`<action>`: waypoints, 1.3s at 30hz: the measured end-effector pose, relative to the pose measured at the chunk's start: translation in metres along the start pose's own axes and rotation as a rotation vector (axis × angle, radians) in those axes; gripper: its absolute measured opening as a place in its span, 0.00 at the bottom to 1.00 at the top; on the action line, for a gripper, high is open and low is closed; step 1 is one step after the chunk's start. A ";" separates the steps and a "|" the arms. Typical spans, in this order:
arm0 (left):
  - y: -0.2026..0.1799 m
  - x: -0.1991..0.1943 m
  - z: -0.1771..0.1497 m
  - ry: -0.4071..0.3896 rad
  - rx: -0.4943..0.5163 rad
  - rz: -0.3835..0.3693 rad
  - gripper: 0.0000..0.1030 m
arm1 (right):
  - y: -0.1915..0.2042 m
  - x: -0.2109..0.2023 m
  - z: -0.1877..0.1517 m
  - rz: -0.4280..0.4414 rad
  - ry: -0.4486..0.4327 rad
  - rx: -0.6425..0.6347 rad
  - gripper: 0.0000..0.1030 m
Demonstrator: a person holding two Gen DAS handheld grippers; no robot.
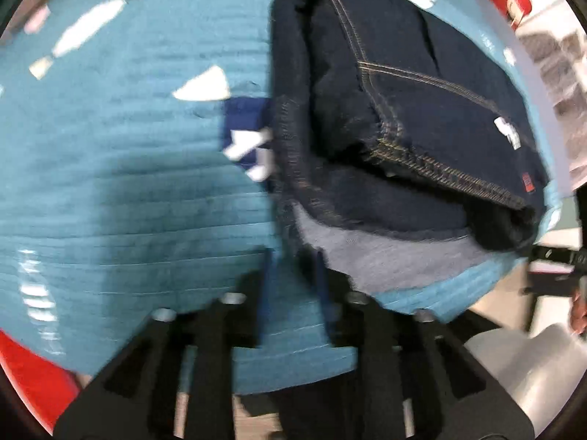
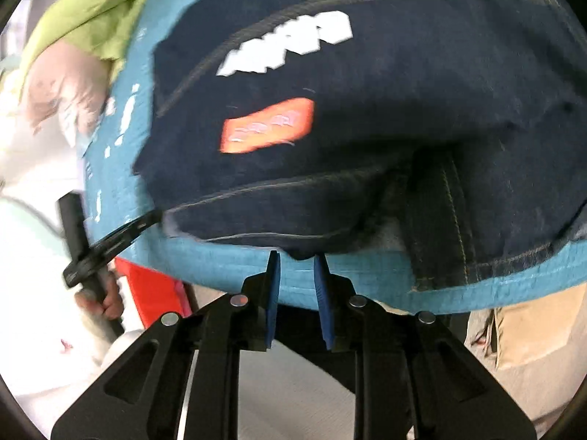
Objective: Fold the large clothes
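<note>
Left wrist view looks steeply down on the blue tabletop (image 1: 121, 183), where the folded dark jeans (image 1: 422, 110) lie toward the right side, a bulky stack with yellow-stitched seams and a pale inner layer showing at the near edge. My left gripper (image 1: 293, 275) hangs just in front of that near corner; its blue fingers (image 1: 267, 275) stand apart with only tabletop between them, nothing pinched. White scraps of tape and a dark blue patch (image 1: 249, 135) sit on the surface just left of the jeans. A red object (image 1: 33, 366) shows past the tabletop edge at lower left.

From the right wrist view, the jeans (image 2: 367, 128) fill most of the picture, an orange tag (image 2: 268, 124) and a white label (image 2: 293, 42) on the top fold. My right gripper (image 2: 297, 264) sits at the tabletop's (image 2: 227, 264) near edge, its fingers (image 2: 323, 293) spread a little, their tips just below the hem of the denim and not clamped on it. At the far left lies a green cloth (image 2: 91, 14), and my left hand (image 2: 106, 300) grips the other tool's handle below the tabletop edge.
</note>
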State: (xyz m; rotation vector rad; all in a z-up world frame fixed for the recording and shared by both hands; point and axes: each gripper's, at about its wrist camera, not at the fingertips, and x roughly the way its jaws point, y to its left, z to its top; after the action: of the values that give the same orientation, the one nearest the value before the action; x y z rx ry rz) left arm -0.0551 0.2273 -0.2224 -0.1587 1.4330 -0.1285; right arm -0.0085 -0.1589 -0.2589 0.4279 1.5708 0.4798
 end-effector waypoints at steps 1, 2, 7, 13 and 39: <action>0.000 -0.004 0.000 -0.009 0.004 0.032 0.32 | -0.004 0.003 0.002 0.030 -0.002 0.018 0.25; 0.001 -0.008 0.000 -0.020 0.002 0.033 0.32 | -0.008 0.007 0.005 0.054 -0.006 0.051 0.24; -0.001 -0.026 0.006 -0.072 -0.020 0.010 0.32 | 0.030 -0.005 0.004 -0.020 -0.018 -0.077 0.25; -0.041 -0.069 0.034 -0.219 0.013 -0.107 0.31 | 0.063 -0.059 -0.004 0.015 -0.074 -0.241 0.32; -0.079 0.027 0.053 -0.100 -0.071 -0.130 0.14 | -0.074 -0.039 0.040 -0.379 -0.262 0.082 0.10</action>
State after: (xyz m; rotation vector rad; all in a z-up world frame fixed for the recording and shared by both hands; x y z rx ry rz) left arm 0.0016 0.1462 -0.2273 -0.3128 1.3284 -0.1745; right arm 0.0350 -0.2401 -0.2677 0.2345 1.3775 0.0637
